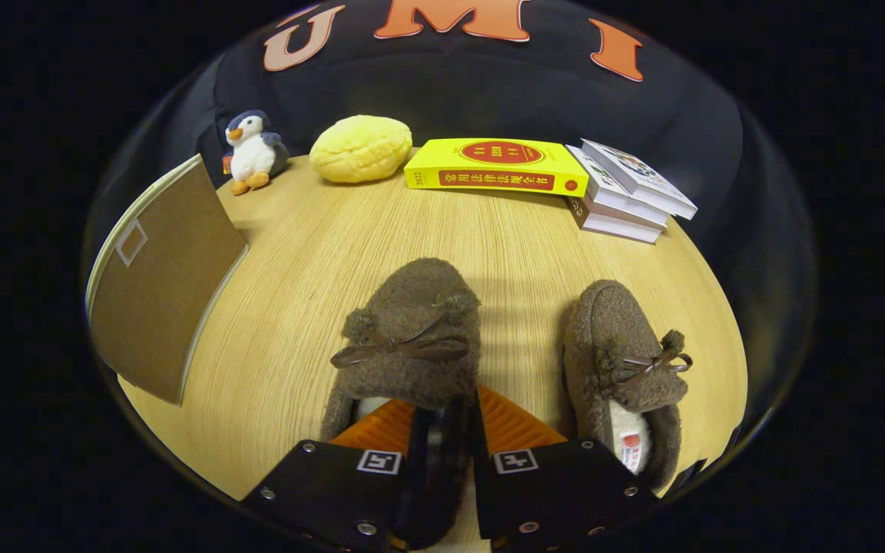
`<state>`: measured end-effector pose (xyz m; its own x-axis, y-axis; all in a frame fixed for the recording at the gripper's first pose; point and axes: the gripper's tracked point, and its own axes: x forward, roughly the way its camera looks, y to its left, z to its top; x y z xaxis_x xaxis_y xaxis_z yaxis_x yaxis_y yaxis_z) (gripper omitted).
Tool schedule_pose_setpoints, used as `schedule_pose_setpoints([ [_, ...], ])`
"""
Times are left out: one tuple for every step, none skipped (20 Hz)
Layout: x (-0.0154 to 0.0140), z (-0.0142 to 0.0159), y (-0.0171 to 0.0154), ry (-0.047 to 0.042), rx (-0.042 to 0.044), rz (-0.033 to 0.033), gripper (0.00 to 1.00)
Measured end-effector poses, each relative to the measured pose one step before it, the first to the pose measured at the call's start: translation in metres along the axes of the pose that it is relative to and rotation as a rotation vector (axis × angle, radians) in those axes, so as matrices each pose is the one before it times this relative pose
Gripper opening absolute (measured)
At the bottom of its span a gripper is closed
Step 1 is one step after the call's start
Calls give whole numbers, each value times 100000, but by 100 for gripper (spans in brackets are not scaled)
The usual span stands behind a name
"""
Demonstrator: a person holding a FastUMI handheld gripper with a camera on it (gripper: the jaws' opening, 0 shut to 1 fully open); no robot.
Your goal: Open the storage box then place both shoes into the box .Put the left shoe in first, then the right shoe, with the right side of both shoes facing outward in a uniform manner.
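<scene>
Fingers of the gripper sit narrow, pinched on the side wall of the left shoe, one inside the opening, one outside. Right shoe lies at about 3 o'clock from it, apart, toe pointing away. Storage box stands at 10 o'clock on the table, lid closed. Way back at 12 o'clock: penguin toy, yellow cushion, yellow book, stack of books.

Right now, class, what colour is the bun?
Pale yellow bun, clearest in the gripper view.
</scene>
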<state>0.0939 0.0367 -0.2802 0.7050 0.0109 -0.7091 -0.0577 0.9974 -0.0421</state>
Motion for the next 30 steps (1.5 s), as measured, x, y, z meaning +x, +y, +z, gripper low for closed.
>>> schedule_pose_setpoints([
  [68,70,-440,23,2699,-1270,14],
  [-272,120,146,501,2883,614,3],
  [-332,302,216,305,2544,772,1],
  [-379,516,306,-713,1457,600,1],
  [-470,627,159,-1057,129,-6,1],
  [-477,569,229,-1085,-598,-294,1],
  [-576,477,261,-602,-727,-398,1],
  [-454,625,555,-1135,446,1042,0],
  [-578,571,630,-844,824,1157,0],
  [-670,510,539,-527,716,540,1],
  [-819,733,394,-1816,643,-1040,0],
  [-982,809,251,-1795,556,-1905,1],
  [-1116,875,254,-2484,1134,-2341,1],
  [-1010,912,517,-1904,1654,-1885,1],
  [-1046,896,612,-1492,2616,-1273,0],
  [-974,825,816,-805,3187,-576,0],
  [-951,870,961,-1120,3186,-104,0],
  [-937,922,1137,-1347,2104,92,0],
  [-870,916,1250,-1619,1111,167,0],
  [-719,704,1357,-1186,531,615,0],
  [-695,658,1573,-743,249,1275,1],
  [-521,500,1635,-839,619,1473,0],
  [-514,449,1835,-412,653,1656,0],
  [-180,289,1964,-360,151,1812,1],
  [-148,-21,1997,79,254,2291,1],
  [1,-135,2017,833,135,2460,0],
  [40,-274,1998,1055,280,2675,0],
  [214,-276,1848,692,17,2464,0],
  [235,-407,1643,859,-563,1684,0],
  [294,-677,1461,1394,-938,1380,1],
])
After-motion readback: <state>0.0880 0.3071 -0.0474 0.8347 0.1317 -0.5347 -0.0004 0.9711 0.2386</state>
